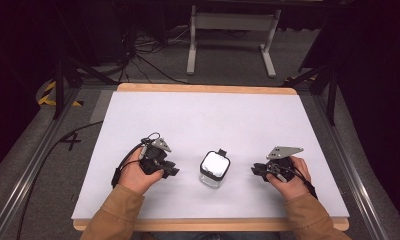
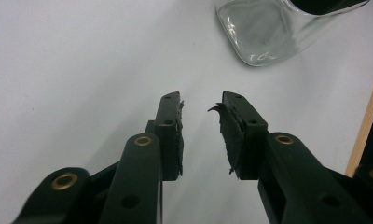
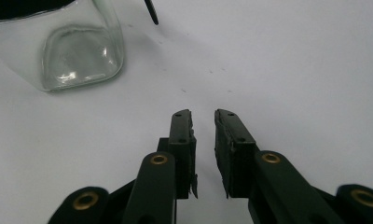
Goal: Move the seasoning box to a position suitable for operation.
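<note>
Standing upright near the middle of the white tabletop [image 1: 213, 115], a small square clear-glass jar with a black collar [image 1: 215, 169] sat between the two hands, apart from both. Its rounded glass base showed in the left gripper view [image 2: 261, 35] and in the right gripper view [image 3: 70, 53], resting flat on the surface. By the look of it, the jar was rigid, smooth and likely slippery, light if empty, and breakable if dropped or squeezed hard; whether anything was inside could not be told. The flat side walls below the collar seemed the safest place to take hold, the jaws square across two opposite faces.

To the jar's left, the left gripper [image 1: 171, 170] pointed toward it, its jaws parted by a moderate gap and holding nothing. To the right, the right gripper [image 1: 256, 169] also faced the jar, its jaws narrowly apart and empty. Worn, frayed padding lined the jaws of both.
</note>
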`<action>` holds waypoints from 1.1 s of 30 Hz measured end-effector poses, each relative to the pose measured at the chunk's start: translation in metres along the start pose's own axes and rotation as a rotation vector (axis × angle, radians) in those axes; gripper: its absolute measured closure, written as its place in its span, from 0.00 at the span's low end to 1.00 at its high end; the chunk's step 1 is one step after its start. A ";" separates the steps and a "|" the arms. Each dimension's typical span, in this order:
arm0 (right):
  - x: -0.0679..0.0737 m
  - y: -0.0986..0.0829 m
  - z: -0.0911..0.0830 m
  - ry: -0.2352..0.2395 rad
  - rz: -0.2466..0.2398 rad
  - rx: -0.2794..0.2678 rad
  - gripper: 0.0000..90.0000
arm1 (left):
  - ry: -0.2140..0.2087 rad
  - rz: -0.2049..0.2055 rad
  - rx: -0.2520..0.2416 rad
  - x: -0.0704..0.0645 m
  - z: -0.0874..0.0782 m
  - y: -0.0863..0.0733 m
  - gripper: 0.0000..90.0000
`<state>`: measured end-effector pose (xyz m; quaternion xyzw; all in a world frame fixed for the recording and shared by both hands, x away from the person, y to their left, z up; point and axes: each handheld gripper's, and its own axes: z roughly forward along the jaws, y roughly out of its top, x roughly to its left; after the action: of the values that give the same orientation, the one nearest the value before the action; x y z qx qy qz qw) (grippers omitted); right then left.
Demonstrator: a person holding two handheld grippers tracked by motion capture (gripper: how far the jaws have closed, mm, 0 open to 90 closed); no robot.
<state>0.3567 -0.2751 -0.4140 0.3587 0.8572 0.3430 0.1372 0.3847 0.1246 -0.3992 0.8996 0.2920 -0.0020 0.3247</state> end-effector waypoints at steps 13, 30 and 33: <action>0.001 0.000 -0.001 0.016 -0.001 -0.007 0.87 | 0.046 0.018 -0.023 -0.004 0.000 0.005 1.00; -0.010 -0.007 -0.014 0.013 0.035 -0.028 0.87 | 0.024 0.105 -0.077 -0.021 0.027 0.034 1.00; -0.010 -0.007 -0.013 0.014 0.032 -0.027 0.87 | 0.013 0.114 -0.068 -0.021 0.032 0.036 1.00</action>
<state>0.3540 -0.2927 -0.4091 0.3682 0.8475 0.3593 0.1306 0.3920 0.0722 -0.3991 0.9032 0.2424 0.0325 0.3528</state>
